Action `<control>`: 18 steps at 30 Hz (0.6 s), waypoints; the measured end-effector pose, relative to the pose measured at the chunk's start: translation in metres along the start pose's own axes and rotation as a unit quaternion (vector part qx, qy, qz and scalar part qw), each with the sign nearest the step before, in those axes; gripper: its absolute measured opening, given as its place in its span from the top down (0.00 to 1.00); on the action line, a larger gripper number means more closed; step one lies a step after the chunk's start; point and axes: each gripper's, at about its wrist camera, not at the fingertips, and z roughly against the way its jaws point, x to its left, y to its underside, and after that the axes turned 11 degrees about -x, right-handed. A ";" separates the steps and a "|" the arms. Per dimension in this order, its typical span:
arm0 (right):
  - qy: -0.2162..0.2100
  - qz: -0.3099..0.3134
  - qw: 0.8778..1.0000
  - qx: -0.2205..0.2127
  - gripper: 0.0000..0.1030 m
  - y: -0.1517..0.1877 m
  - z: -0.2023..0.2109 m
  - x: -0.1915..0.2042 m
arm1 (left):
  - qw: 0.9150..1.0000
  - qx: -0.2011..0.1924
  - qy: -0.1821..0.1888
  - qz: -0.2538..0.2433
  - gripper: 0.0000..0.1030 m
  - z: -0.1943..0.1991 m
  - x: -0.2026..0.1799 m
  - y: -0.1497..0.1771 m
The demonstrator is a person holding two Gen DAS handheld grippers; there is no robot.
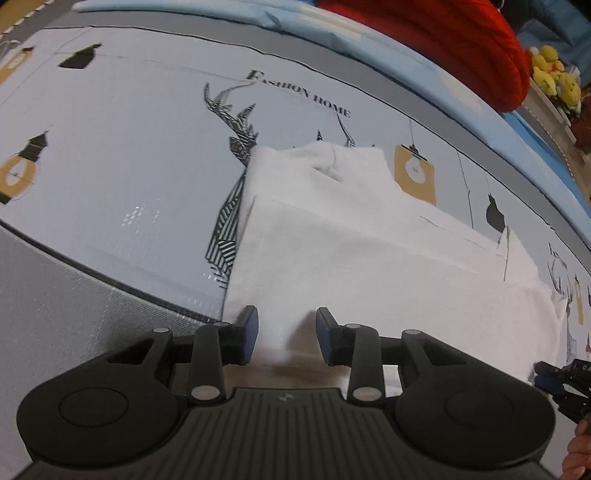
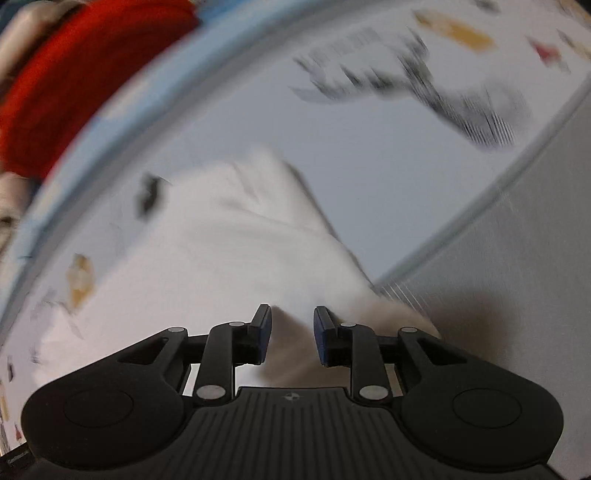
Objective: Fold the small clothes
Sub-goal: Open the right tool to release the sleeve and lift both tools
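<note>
A small white garment (image 1: 369,251) lies partly folded on a pale grey printed cloth (image 1: 129,147). Its near hem runs between the fingers of my left gripper (image 1: 286,332), whose jaws stand apart with the fabric in the gap. The right wrist view is motion-blurred. There the same white garment (image 2: 207,251) reaches between the fingers of my right gripper (image 2: 291,332), whose jaws also stand apart. The right gripper (image 1: 554,373) shows at the right edge of the left wrist view, at the garment's right corner.
The cloth carries deer, lamp and "FASHION HOME" prints. A red knitted item (image 1: 461,40) and light blue fabric (image 1: 295,18) lie at the far edge. Yellow soft toys (image 1: 554,74) sit at the far right. A darker grey border (image 1: 55,295) runs along the near left.
</note>
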 end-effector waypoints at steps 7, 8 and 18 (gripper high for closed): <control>-0.031 0.088 0.995 -0.037 0.73 -0.007 0.007 0.023 | 0.997 -0.033 0.009 -0.062 0.59 0.004 -0.004 -0.012; -0.017 0.084 0.996 -0.021 0.74 -0.006 -0.002 0.018 | 0.998 -0.022 0.004 -0.065 0.59 -0.002 -0.001 -0.011; -0.031 0.110 0.993 -0.001 0.74 -0.012 -0.004 0.026 | 0.990 -0.045 0.028 -0.128 0.59 0.008 -0.008 -0.016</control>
